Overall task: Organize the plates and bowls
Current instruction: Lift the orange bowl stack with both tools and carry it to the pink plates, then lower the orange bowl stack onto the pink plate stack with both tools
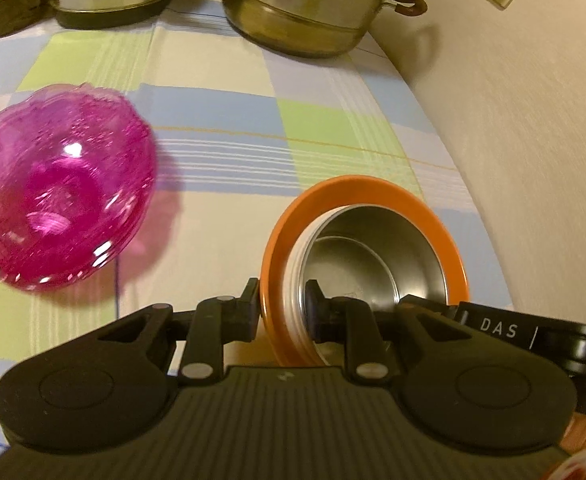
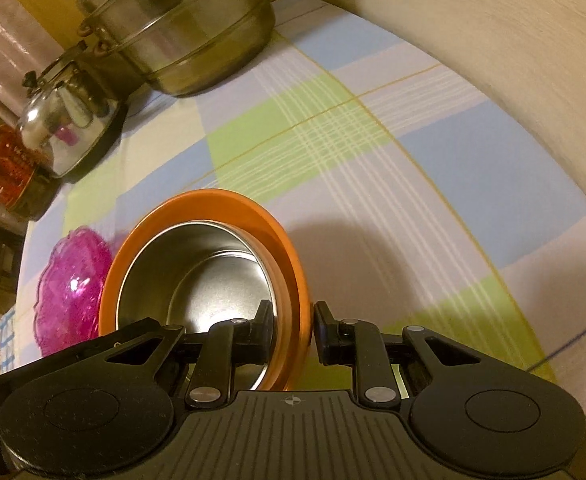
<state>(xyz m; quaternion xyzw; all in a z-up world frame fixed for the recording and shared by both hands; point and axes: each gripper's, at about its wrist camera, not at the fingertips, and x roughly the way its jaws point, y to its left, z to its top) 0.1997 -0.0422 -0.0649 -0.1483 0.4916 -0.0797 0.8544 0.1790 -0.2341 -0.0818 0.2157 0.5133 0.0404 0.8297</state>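
Note:
A steel bowl with an orange outer shell (image 1: 373,240) is held above the checked tablecloth by both grippers. My left gripper (image 1: 283,306) is shut on its near left rim, one finger outside and one inside. My right gripper (image 2: 293,326) is shut on the bowl's (image 2: 197,272) right rim the same way. A pink translucent glass bowl (image 1: 57,192) rests on the cloth to the left of the held bowl; it also shows in the right wrist view (image 2: 73,292), partly hidden behind the orange bowl.
A stacked steel steamer pot (image 1: 313,8) stands at the back of the table near the wall. A steel kettle (image 2: 69,120) and a dark bottle with a red label (image 2: 5,168) stand at the back left. The wall (image 1: 513,140) runs along the right edge.

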